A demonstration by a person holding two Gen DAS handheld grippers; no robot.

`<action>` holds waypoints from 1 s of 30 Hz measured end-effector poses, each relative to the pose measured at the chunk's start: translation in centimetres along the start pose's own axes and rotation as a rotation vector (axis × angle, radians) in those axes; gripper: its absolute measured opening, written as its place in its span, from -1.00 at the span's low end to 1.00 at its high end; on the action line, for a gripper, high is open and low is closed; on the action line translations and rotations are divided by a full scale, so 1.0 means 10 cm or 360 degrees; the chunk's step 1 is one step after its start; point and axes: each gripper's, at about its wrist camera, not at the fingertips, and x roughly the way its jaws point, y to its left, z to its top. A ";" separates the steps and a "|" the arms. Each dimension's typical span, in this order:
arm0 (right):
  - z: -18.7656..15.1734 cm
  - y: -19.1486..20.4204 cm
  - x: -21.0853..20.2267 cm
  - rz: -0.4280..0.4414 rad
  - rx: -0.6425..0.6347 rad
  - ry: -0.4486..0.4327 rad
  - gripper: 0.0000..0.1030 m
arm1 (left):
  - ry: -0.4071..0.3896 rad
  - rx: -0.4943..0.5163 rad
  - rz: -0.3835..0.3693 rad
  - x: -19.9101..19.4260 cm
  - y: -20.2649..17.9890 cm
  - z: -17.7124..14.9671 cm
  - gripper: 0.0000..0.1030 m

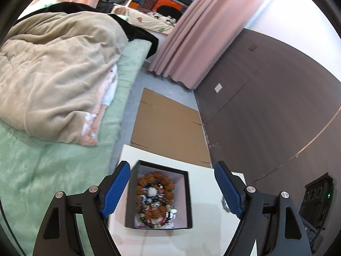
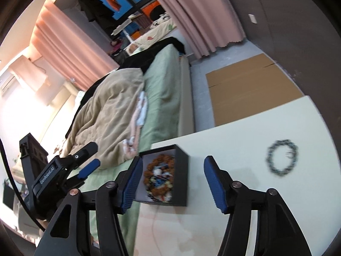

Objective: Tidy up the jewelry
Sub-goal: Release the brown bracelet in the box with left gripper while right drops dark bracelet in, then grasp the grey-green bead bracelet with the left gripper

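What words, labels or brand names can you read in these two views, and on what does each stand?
"GenRobot.AI": white lettering on the black body of the left gripper, seen in the right wrist view.
No other text is readable; the black box, the bracelet and the table show none.

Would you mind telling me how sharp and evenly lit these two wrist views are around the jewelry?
Left wrist view: the beads in the black box are smeared by motion blur, and the fisheye bends the wall. Right wrist view: the dark bracelet on the white table is blurred, and the left edge is washed out by bright glare.
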 end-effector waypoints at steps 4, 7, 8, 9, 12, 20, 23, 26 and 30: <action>0.04 -0.24 -0.20 -0.0066 0.0061 -0.0045 0.59 | 0.0018 0.0058 -0.0026 0.05 -0.17 -0.06 0.58; 0.06 -0.44 -0.33 -0.0125 0.0124 -0.0057 0.60 | 0.0041 0.0090 -0.0060 0.10 -0.31 -0.12 0.58; 0.06 -0.50 -0.36 -0.0137 0.0139 -0.0058 0.60 | 0.0058 0.0106 -0.0075 0.14 -0.38 -0.14 0.58; 0.07 -0.55 -0.39 -0.0152 0.0154 -0.0057 0.60 | 0.0072 0.0119 -0.0081 0.16 -0.43 -0.16 0.58; 0.07 -0.68 -0.45 -0.0211 0.0187 -0.0053 0.60 | 0.0112 0.0176 -0.0095 0.24 -0.59 -0.23 0.58; 0.07 -1.06 -0.58 -0.0341 0.0309 -0.0003 0.60 | 0.0192 0.0341 -0.0128 0.45 -1.00 -0.46 0.58; 0.07 -1.18 -0.66 -0.0374 0.0344 -0.0010 0.60 | 0.0232 0.0383 -0.0135 0.55 -1.14 -0.55 0.58; 0.09 -1.28 -0.72 -0.0398 0.0362 -0.0012 0.60 | 0.0264 0.0458 -0.0125 0.66 -1.31 -0.65 0.58; 0.11 -1.40 -0.77 -0.0480 0.0372 0.0004 0.59 | 0.0317 0.0519 -0.0099 0.81 -1.46 -0.77 0.57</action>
